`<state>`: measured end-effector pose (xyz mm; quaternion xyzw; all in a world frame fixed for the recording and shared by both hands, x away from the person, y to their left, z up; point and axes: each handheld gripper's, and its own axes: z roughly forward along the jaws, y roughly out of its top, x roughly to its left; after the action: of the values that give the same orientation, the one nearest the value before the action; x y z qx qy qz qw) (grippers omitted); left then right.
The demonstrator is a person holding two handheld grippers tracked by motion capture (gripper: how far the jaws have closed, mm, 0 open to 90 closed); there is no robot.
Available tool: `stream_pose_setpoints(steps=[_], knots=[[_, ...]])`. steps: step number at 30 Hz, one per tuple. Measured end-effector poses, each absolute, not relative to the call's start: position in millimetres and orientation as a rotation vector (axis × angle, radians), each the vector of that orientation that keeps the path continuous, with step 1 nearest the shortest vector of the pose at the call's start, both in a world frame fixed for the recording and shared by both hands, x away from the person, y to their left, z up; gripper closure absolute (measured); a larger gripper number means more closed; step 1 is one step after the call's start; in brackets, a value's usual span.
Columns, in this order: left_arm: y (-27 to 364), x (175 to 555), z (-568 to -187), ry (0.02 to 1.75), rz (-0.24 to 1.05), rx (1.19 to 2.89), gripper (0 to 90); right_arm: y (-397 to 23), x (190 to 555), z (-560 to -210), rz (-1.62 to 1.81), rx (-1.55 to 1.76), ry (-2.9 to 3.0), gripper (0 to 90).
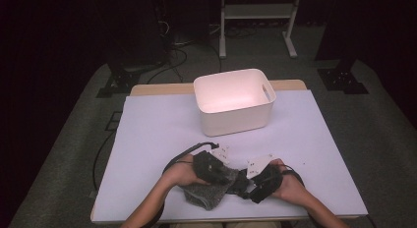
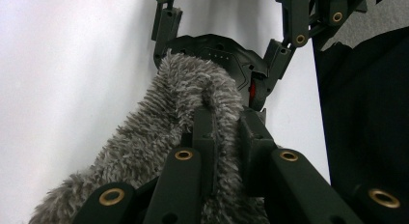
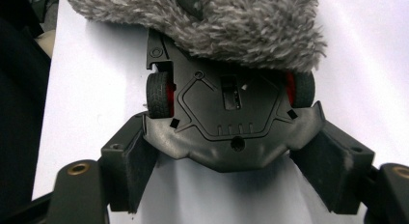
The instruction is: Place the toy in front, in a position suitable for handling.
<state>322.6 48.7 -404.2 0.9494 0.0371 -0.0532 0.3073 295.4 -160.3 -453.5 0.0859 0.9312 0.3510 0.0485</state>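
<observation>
1. Nearest the table's front edge: a grey fuzzy cloth (image 1: 205, 193), lying partly on the pale table (image 1: 147, 139) and drawn up between the two hands.
2. Left gripper (image 1: 212, 167), just above that cloth in the high view, jaws narrowed and pinched on a fold of the grey pile; in the left gripper view, fuzzy fabric (image 2: 159, 137) squeezed between the two black jaws.
3. Right gripper (image 1: 255, 181), just beside the left one, jaws spread wide and clamped on the flanks of a dark toy car (image 3: 226, 118), underside turned to the camera.
4. Red-hubbed wheels (image 3: 158, 94) on either side of the chassis; far end of the car tucked under the cloth (image 3: 217, 26).
5. In the left gripper view, the same car (image 2: 217, 52) just beyond the cloth, touching it.
6. Farther off, well apart from both hands: a white plastic bin (image 1: 235, 101) with a handle slot, standing upright toward the far edge.
</observation>
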Motion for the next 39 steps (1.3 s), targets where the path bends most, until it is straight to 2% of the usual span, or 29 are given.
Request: stream_pose_setpoints(steps=[16,27,39], knots=[[46,322,-403,0.078,-0.125,2.523,80.9,-168,294,-449,1.078,0.279,2.828,26.0],[5,313,-402,-0.039,-0.17,2.538,80.9,-165,293,-449,1.058,0.262,2.808,25.9],[23,321,-397,0.023,-0.101,2.557,80.7,-165,294,-449,1.077,0.282,2.815,25.9]])
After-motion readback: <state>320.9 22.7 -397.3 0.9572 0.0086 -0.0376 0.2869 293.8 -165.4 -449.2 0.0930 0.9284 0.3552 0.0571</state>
